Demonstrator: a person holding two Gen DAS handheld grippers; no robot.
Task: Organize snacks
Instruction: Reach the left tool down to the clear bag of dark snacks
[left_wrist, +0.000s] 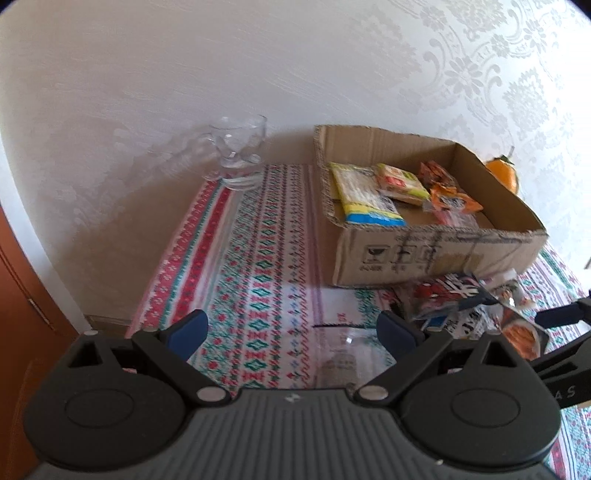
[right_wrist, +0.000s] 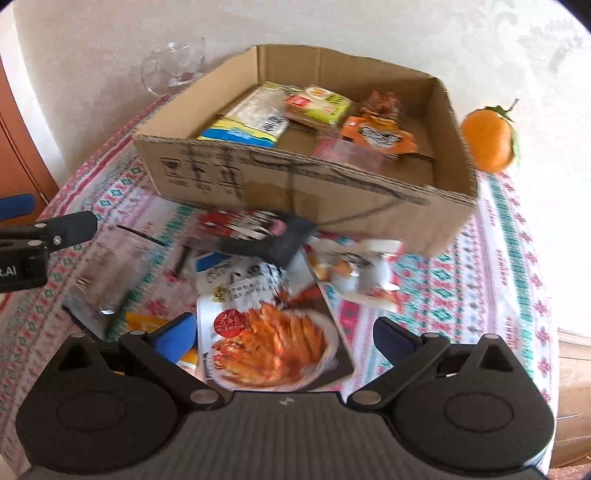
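Both grippers are empty, and their jaws are spread wide. The right gripper (right_wrist: 284, 338) hangs over a big snack pack with a picture of red food (right_wrist: 273, 343) on it. That pack lies flat on the patterned surface (right_wrist: 461, 288), in a messy pile just in front of the cardboard box (right_wrist: 295, 184). A dark red-and-black pack (right_wrist: 258, 232) and a small white pack (right_wrist: 354, 269) lie in the pile too. The box already holds a few snacks, like a yellow-and-blue pack (right_wrist: 251, 122) and an orange pack (right_wrist: 376, 138). The left gripper (left_wrist: 291, 334) hangs over a clear plastic bag (left_wrist: 343, 354) near the pile. The big pack is flat and wide, so I think the jaws may slide off it or grab two packs at once. The glass cup (left_wrist: 240, 147) by the wall could tip if something bumps it. The orange fruit (right_wrist: 489, 138) behind the box could roll away.
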